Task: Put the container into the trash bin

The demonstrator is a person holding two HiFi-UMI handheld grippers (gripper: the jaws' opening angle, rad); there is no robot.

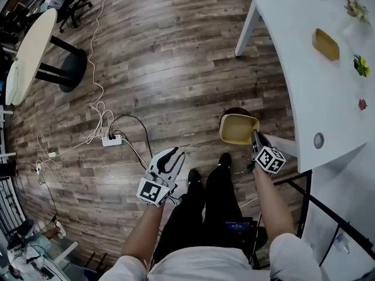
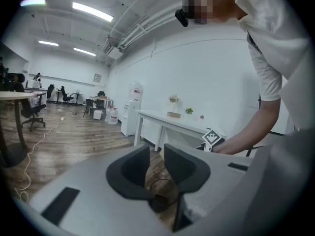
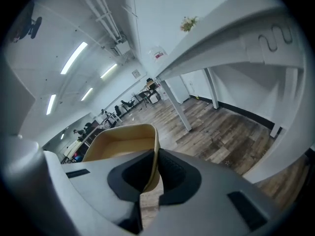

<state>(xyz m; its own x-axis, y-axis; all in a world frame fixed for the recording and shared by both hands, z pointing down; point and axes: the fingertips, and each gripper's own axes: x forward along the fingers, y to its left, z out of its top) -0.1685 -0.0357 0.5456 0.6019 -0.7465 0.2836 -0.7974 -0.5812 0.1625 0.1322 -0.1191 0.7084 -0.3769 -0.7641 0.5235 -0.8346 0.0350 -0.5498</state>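
Two grippers, right gripper (image 1: 256,136) jaws clamping container (image 1: 237,129) rim over trash bin (image 1: 233,110) at three o'clock, left gripper (image 1: 174,154) jaws apart, empty.

Container (image 1: 238,129) above what may be the bin (image 1: 234,110) — table (image 1: 293,57) at right.

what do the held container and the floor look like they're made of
Container: probably thin moulded fibre or plastic, matte tan; its wall is thin, smooth, evenly coloured. Floor: wood or wood-look laminate; grained planks with seams, slight sheen.
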